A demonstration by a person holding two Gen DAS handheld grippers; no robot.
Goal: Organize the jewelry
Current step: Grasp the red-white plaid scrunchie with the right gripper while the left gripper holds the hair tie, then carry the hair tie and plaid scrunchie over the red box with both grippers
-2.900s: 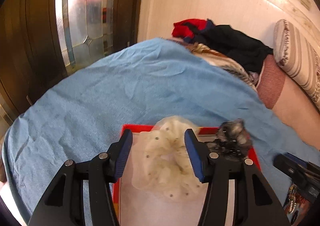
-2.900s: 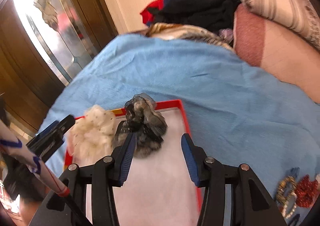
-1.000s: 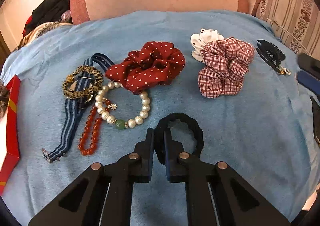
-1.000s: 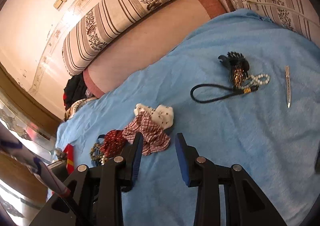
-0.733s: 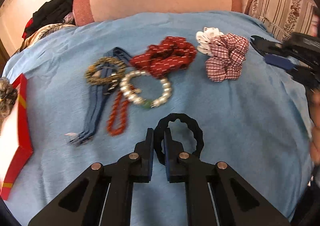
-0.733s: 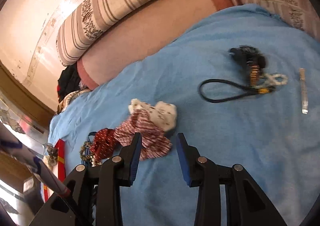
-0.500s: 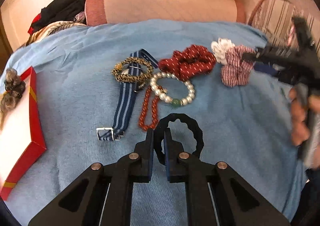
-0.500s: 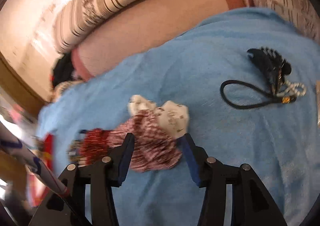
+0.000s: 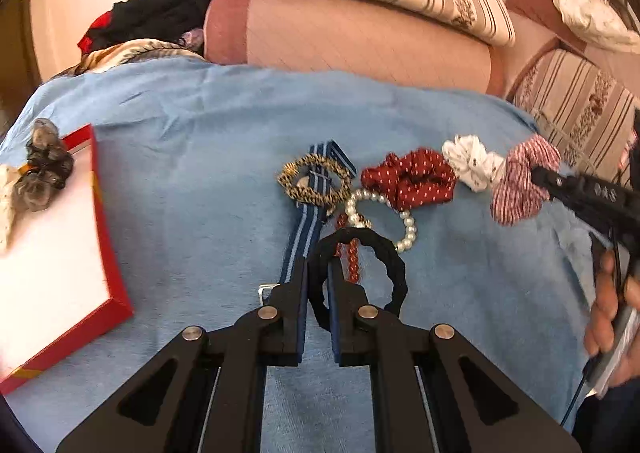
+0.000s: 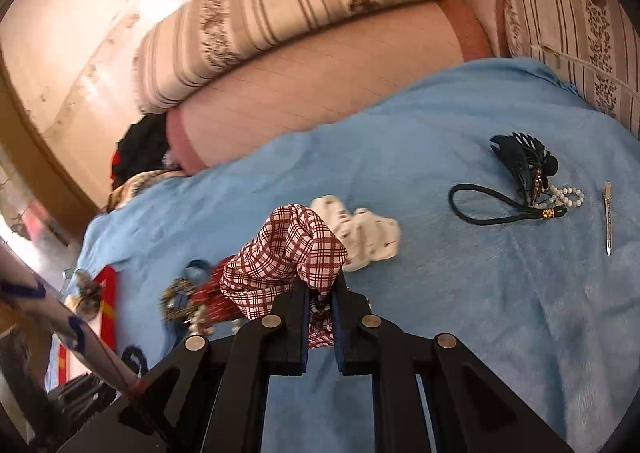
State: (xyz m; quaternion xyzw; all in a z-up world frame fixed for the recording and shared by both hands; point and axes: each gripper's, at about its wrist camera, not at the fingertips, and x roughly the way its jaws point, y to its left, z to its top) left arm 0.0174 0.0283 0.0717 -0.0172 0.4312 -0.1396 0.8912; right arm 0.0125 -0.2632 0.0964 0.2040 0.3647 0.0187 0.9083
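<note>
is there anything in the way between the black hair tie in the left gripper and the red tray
Nothing visible. The left gripper holds the black hair tie above the bracelets; only bare blue blanket lies between it and the red tray, whose white floor is mostly free.

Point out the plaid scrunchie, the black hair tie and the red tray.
plaid scrunchie (image 10: 288, 253), right wrist view, top fold of fabric.
black hair tie (image 9: 394, 267), left wrist view, right arc.
red tray (image 9: 106, 241), left wrist view, right rim.
</note>
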